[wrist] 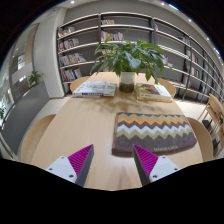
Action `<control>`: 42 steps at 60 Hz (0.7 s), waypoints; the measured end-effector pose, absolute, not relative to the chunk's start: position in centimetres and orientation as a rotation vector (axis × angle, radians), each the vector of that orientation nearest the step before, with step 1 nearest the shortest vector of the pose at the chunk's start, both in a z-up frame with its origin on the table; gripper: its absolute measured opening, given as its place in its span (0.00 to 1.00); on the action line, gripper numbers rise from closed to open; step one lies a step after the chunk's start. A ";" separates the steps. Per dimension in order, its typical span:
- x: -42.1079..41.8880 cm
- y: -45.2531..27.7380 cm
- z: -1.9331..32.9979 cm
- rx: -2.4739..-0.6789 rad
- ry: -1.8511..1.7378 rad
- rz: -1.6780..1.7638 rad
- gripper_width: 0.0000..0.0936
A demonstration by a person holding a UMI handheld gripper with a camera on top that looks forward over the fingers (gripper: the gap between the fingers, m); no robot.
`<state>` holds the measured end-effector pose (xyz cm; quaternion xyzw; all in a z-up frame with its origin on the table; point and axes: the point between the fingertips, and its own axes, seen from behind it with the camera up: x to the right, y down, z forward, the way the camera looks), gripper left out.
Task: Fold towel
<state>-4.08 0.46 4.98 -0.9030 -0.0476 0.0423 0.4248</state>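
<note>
A zigzag-patterned towel in brown, orange and grey lies flat on the wooden table, ahead of my fingers and a little to the right. My gripper is open and empty, held above the table's near part. Its purple pads stand wide apart. The right finger's tip is close to the towel's near edge, without touching it.
A potted green plant stands at the table's far end, with open magazines to its left and a book to its right. Bookshelves line the back wall. A chair stands at the right.
</note>
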 end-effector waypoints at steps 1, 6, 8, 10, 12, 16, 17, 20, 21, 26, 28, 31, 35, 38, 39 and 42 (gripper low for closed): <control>-4.3 1.5 4.8 -2.254 -0.120 0.106 0.83; -3.9 5.4 4.2 -2.245 -0.113 0.103 0.81; -4.7 8.1 3.7 -2.243 -0.107 0.098 0.79; -4.7 9.5 3.3 -2.240 -0.109 0.090 0.78; -4.5 10.6 2.7 -2.244 -0.107 0.077 0.76; -4.0 11.7 0.9 -2.274 -0.101 0.057 0.71; -3.9 11.8 0.4 -2.287 -0.099 0.054 0.69; -3.3 11.7 -0.7 -2.308 -0.106 0.017 0.62; -3.0 11.9 -0.6 -2.292 -0.118 -0.003 0.59; -1.9 11.7 -0.6 -2.289 -0.129 -0.075 0.30; -1.6 11.6 -0.7 -2.296 -0.127 -0.080 0.25; -0.9 11.6 -0.8 -2.307 -0.143 -0.104 0.08; -0.9 11.7 -0.7 -2.321 -0.146 -0.072 0.04; -1.0 11.6 -0.7 -2.330 -0.129 -0.027 0.04; -1.0 11.6 -0.5 -2.333 -0.120 -0.004 0.04; -0.9 11.5 0.9 -2.324 -0.077 0.064 0.04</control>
